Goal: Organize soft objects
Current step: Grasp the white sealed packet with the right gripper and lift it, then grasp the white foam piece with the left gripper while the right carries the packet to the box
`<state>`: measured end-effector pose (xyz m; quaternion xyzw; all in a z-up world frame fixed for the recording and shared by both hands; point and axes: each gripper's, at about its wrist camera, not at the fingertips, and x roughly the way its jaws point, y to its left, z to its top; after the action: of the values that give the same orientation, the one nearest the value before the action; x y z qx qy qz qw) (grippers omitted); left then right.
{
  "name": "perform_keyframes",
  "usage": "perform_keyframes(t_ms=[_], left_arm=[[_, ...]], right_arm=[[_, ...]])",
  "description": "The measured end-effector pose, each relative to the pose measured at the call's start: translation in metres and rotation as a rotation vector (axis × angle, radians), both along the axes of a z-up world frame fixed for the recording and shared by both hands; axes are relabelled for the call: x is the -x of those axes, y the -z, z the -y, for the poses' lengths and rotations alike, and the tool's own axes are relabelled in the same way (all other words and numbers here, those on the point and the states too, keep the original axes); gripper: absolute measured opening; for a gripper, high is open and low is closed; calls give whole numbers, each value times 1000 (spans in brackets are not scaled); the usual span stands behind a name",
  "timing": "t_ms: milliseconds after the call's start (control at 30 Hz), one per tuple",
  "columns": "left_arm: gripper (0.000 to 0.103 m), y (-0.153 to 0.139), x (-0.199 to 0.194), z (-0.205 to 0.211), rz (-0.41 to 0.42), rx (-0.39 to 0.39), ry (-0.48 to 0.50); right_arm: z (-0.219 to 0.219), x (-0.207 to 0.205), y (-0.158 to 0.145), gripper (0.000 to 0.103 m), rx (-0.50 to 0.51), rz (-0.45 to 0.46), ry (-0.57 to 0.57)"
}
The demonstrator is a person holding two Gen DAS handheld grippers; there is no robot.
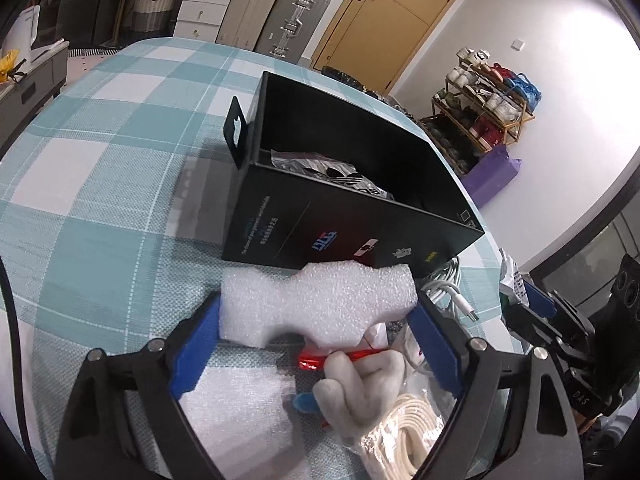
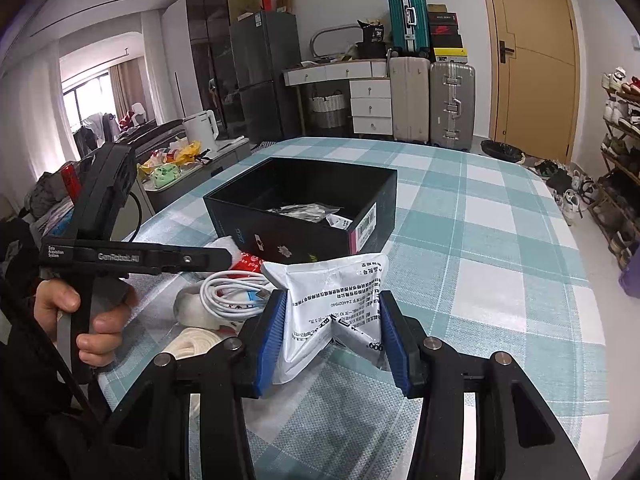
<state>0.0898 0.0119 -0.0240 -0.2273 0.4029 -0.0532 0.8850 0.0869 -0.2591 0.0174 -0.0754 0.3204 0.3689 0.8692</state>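
Observation:
In the left wrist view my left gripper (image 1: 318,312) is shut on a white foam block (image 1: 316,300), held just in front of the open black box (image 1: 360,232). The box holds a plastic packet (image 1: 332,174). In the right wrist view my right gripper (image 2: 332,312) is shut on a white printed plastic pouch (image 2: 336,304), which is creased between the blue pads and held near the box (image 2: 304,236). The left gripper's body (image 2: 132,258) shows at the left of that view.
A pile lies on the checked tablecloth (image 2: 480,248) near the box: a white cable coil (image 2: 232,292), a cream rope bundle in a bag (image 1: 404,432), a white plush toy (image 1: 360,384) and a red item (image 1: 320,360). Suitcases, drawers and a shoe rack stand beyond the table.

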Motion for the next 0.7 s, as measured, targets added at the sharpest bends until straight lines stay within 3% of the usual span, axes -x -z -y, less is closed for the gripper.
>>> perform_keyframes(t_ms=[200, 700], left_arm=[[89, -13, 12, -3, 49, -43, -14], [89, -72, 27, 3, 252, -341, -33]], right_arm=[[-3, 4, -5, 46, -11, 17, -5], [-29, 10, -36, 46, -92, 46, -34]])
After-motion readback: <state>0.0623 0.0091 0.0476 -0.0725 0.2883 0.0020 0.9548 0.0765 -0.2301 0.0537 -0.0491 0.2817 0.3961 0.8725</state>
